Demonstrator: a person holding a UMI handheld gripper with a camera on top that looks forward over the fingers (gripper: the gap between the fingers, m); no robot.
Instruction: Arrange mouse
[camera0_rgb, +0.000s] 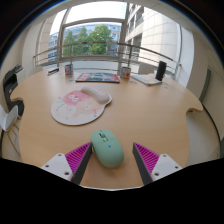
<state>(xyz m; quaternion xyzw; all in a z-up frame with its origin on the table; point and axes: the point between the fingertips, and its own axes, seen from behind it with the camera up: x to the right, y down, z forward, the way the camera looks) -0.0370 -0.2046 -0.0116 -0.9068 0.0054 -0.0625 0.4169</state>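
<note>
one green mouse (107, 148) sits between the open claw (109, 160) fingers.

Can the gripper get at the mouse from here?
Probably yes: the mouse sits on the table between the open gripper fingers, gaps either side, nothing blocking.
</note>
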